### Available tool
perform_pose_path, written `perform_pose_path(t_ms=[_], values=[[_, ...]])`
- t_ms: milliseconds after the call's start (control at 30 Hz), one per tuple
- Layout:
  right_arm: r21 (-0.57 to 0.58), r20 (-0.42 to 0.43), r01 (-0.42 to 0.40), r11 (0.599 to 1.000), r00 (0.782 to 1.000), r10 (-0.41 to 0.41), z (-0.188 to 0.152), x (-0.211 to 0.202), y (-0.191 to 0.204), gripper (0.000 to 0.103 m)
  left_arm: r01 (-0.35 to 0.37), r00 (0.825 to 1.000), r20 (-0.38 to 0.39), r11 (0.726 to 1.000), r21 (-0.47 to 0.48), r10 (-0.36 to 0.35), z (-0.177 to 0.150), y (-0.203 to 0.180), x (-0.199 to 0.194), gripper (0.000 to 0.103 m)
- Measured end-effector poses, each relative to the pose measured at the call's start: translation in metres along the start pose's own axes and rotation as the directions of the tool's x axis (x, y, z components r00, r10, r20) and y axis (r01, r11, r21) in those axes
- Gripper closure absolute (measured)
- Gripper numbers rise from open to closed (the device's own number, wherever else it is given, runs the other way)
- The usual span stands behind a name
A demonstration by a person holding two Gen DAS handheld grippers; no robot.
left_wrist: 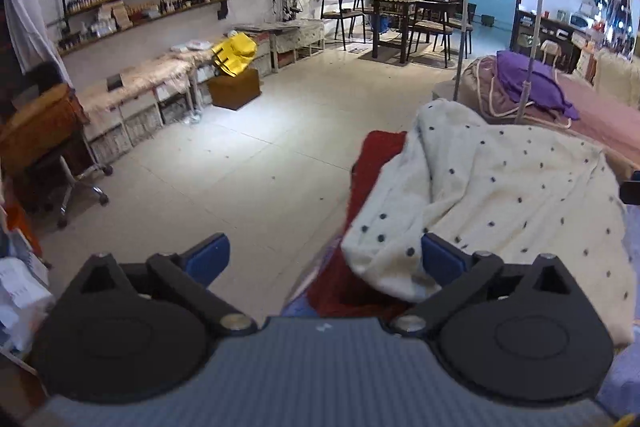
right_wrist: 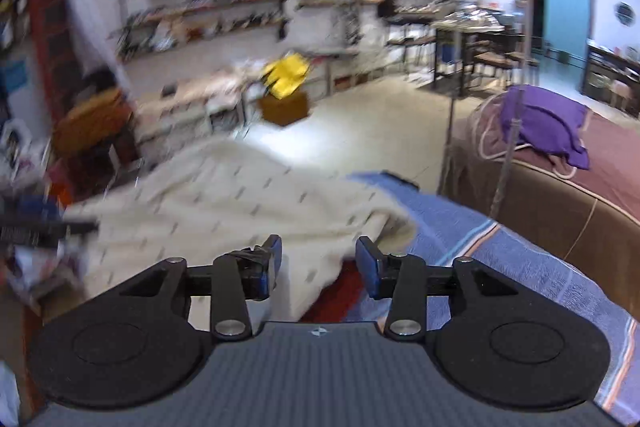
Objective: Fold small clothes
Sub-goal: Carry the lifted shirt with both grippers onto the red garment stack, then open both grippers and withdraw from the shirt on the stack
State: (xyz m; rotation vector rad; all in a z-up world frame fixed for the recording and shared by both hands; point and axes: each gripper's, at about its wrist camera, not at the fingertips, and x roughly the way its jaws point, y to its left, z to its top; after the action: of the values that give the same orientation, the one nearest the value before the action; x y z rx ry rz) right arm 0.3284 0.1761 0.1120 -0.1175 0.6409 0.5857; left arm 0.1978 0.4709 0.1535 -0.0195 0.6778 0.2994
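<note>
A cream garment with dark dots (left_wrist: 500,195) lies crumpled on a red cloth (left_wrist: 372,163) over a blue striped cover. My left gripper (left_wrist: 324,259) is open, its right fingertip (left_wrist: 440,261) touching the garment's near-left edge, its left one over the floor. In the blurred right wrist view the same garment (right_wrist: 240,203) spreads to the left on the blue striped cover (right_wrist: 500,251). My right gripper (right_wrist: 318,265) is open and empty, just above the garment's near edge.
A tiled floor (left_wrist: 260,155) lies to the left. A bed with a purple pillow (left_wrist: 532,83) and two lamp stands (left_wrist: 532,39) stand to the right. Wall shelves, a low bench and a brown box with a yellow bag (left_wrist: 236,67) line the far left.
</note>
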Motion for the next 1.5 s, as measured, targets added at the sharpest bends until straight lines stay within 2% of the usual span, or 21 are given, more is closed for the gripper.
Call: perform_pose_path(t_ms=[100,167,233,267,300,367,433,500,600,700,833,900,1000,1133,1233,1300,1367,1433,1500], values=[[-0.076,-0.084,-0.021,0.997,0.996,0.015,-0.012,-0.011,0.01,0.025,-0.091,0.995,-0.025,0.988,0.126,0.094,-0.008,0.002,-0.014,0.0],[-0.11,-0.135,-0.049,0.993,0.99,0.034,-0.017,-0.018,0.014,0.025,-0.117,0.99,-0.044,0.958,0.262,0.133,-0.012,0.0,-0.02,0.0],[-0.158,-0.14,-0.045,0.986,0.99,0.023,-0.017,-0.024,0.019,0.025,-0.163,0.983,-0.022,0.923,0.35,0.182,-0.013,-0.008,-0.03,0.0],[-0.181,-0.115,-0.053,0.982,0.993,0.032,-0.015,-0.027,0.022,0.024,-0.167,0.984,0.01,0.918,0.361,0.175,-0.011,-0.013,-0.038,0.0],[-0.198,-0.076,-0.073,0.977,0.995,0.058,-0.012,-0.03,0.025,0.021,-0.153,0.988,0.04,0.922,0.357,0.148,-0.008,-0.018,-0.046,0.0],[-0.209,-0.009,-0.113,0.971,0.993,0.113,-0.004,-0.03,0.029,0.013,-0.08,0.995,0.084,0.936,0.342,0.054,0.003,-0.035,-0.057,0.0],[-0.182,-0.019,-0.134,0.974,0.991,0.132,-0.002,-0.019,0.036,0.012,-0.012,0.997,0.077,0.932,0.362,-0.018,0.01,-0.057,-0.057,0.0],[-0.222,-0.054,-0.16,0.962,0.987,0.152,-0.005,-0.005,0.048,0.011,0.028,0.997,0.052,0.921,0.389,-0.053,0.012,-0.077,-0.048,0.0],[-0.281,-0.151,-0.125,0.951,0.985,0.085,-0.019,0.019,0.064,0.008,0.018,0.999,0.025,0.905,0.425,-0.031,0.007,-0.1,-0.024,0.0],[-0.265,-0.137,-0.111,0.958,0.988,0.077,-0.026,0.022,0.068,0.001,0.006,1.0,-0.023,0.892,0.452,0.005,-0.004,-0.112,0.003,0.0],[-0.314,-0.165,-0.11,0.943,0.984,0.06,-0.033,0.018,0.076,0.0,0.063,0.997,-0.062,0.936,0.346,-0.045,-0.011,-0.094,0.015,0.0],[-0.316,-0.157,-0.118,0.941,0.985,0.071,-0.032,0.014,0.073,0.0,0.079,0.995,-0.08,0.945,0.318,-0.056,-0.011,-0.085,0.012,0.0],[-0.292,-0.164,-0.13,0.948,0.983,0.085,-0.023,0.002,0.07,0.0,0.084,0.995,-0.079,0.941,0.328,-0.062,-0.008,-0.074,-0.007,0.0],[-0.31,-0.211,-0.159,0.937,0.973,0.096,-0.003,-0.015,0.071,0.0,0.093,0.995,-0.057,0.91,0.403,-0.077,-0.002,-0.074,-0.042,0.0],[-0.335,-0.219,-0.163,0.928,0.971,0.092,0.006,-0.028,0.073,0.0,0.119,0.992,-0.101,0.871,0.477,-0.08,-0.001,-0.085,-0.055,0.0],[-0.356,-0.206,-0.15,0.922,0.975,0.079,0.01,-0.032,0.074,0.0,0.129,0.989,-0.127,0.86,0.493,-0.076,0.0,-0.091,-0.06,0.0],[-0.371,-0.21,-0.139,0.918,0.976,0.063,0.014,-0.032,0.076,0.0,0.135,0.987,-0.146,0.866,0.481,-0.073,0.002,-0.092,-0.063,0.0],[-0.383,-0.215,-0.138,0.913,0.975,0.057,0.017,-0.029,0.078,0.0,0.118,0.985,-0.166,0.886,0.449,-0.048,0.006,-0.089,-0.064,0.0],[-0.404,-0.225,-0.139,0.904,0.973,0.049,0.016,-0.027,0.081,0.0,0.11,0.986,-0.163,0.886,0.45,-0.039,0.009,-0.087,-0.065,0.0]])
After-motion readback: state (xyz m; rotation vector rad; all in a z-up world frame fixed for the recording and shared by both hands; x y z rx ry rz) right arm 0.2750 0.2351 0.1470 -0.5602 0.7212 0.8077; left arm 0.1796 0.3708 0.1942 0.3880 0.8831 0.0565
